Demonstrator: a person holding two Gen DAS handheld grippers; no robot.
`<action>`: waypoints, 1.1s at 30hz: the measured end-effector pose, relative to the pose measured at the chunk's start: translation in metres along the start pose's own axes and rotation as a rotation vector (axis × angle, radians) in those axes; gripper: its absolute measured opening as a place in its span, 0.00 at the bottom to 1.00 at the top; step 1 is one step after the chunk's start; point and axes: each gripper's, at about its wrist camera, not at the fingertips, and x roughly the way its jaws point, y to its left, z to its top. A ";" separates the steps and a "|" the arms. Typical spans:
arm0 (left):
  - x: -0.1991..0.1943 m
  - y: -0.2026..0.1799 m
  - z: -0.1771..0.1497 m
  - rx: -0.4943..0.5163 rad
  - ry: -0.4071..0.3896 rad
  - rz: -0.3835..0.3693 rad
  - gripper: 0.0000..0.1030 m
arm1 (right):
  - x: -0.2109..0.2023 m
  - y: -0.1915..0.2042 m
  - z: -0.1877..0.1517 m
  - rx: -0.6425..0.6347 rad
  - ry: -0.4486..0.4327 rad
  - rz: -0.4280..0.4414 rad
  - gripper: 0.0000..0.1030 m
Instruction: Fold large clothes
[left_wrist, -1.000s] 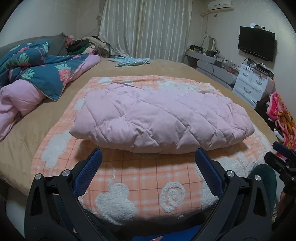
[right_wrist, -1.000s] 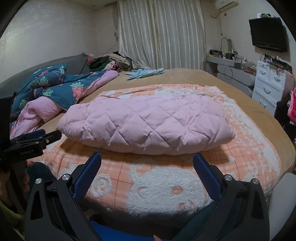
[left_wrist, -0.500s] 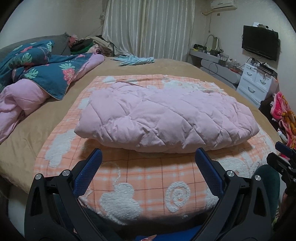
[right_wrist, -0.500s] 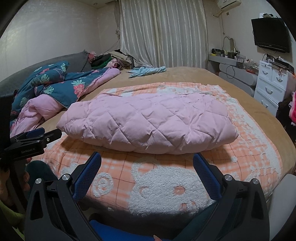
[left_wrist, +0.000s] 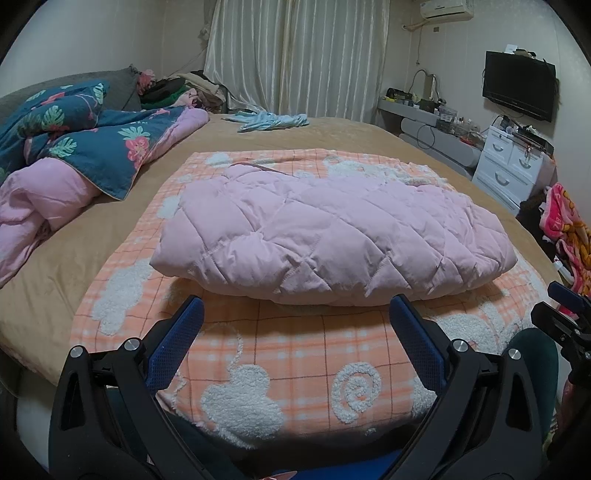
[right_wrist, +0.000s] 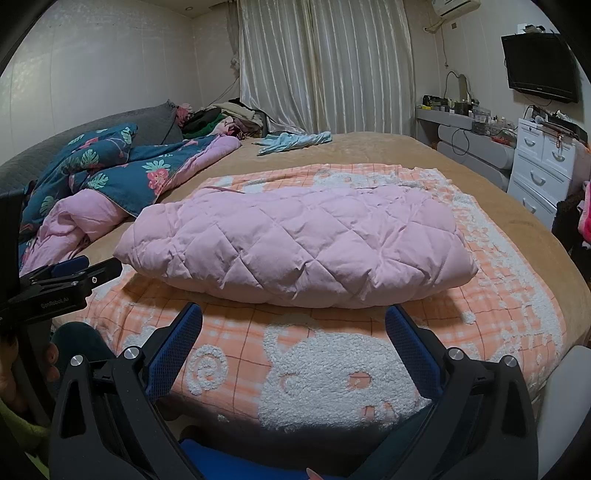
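Ahead of both jaws, the folded coat (left_wrist: 332, 236) rests on the blanket (left_wrist: 295, 354), apparently squared for storing. Your left gripper (left_wrist: 295, 314) and right gripper (right_wrist: 293, 317) hover spread wide, empty, short of its near edge, clear for inspection.

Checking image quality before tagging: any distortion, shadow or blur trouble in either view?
Left wrist view: fisheye bending, dark corner vignette, pink quilted coat sharp, soft shadow beneath. Right wrist view: same bending, coat sharp, left hand-held gripper dim at edge.
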 end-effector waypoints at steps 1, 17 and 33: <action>0.000 0.000 0.000 0.001 0.000 0.000 0.91 | 0.000 0.000 0.000 0.000 -0.001 0.000 0.96; -0.003 0.001 0.002 0.005 -0.005 0.006 0.91 | -0.001 0.000 0.001 -0.002 -0.002 0.001 0.96; -0.007 0.001 0.003 0.006 -0.011 0.001 0.91 | -0.001 0.000 0.004 -0.002 -0.005 -0.001 0.96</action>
